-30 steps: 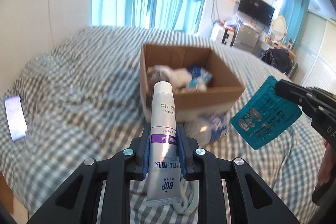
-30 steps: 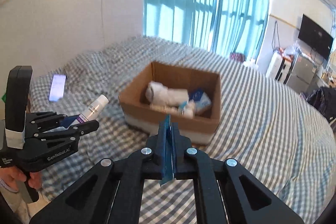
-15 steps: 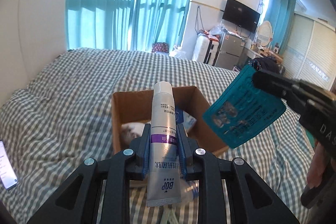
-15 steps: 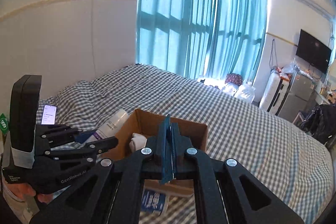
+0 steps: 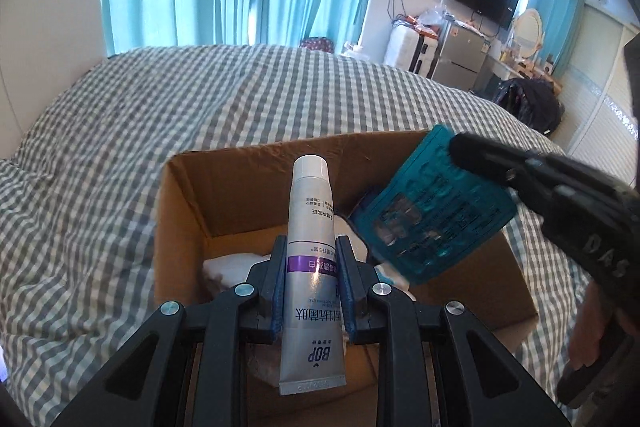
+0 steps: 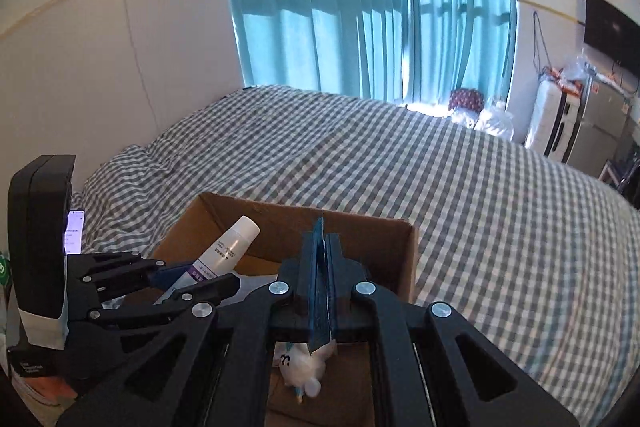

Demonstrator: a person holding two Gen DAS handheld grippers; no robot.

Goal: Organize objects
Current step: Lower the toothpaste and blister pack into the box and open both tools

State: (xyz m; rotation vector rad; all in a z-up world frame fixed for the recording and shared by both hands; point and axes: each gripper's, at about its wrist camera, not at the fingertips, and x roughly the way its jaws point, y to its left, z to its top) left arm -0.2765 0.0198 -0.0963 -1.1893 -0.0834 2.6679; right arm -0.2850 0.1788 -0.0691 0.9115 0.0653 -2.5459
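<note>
My left gripper (image 5: 312,247) is shut on a silver tube (image 5: 310,219) with a purple band and a white cap, which points up and forward over the open cardboard box (image 5: 180,195). From the right, my right gripper (image 5: 460,151) reaches in above the same box, shut on a flat teal blister pack (image 5: 432,211). In the right wrist view the right gripper (image 6: 320,239) pinches that teal pack (image 6: 319,291) edge-on above the box (image 6: 360,219). The left gripper (image 6: 192,273) and its tube (image 6: 232,243) show at the left.
The box stands on a bed with a grey checked cover (image 5: 120,147). White soft items (image 5: 228,263) and a small white plush (image 6: 304,363) lie inside it. A lit phone (image 6: 74,231) lies on the bed at left. Teal curtains, a television and a fridge stand beyond.
Both grippers have moved forward with their loads and now hang over the box's opening. The box has grown in view and sits right beneath them. Neither grip has changed.
</note>
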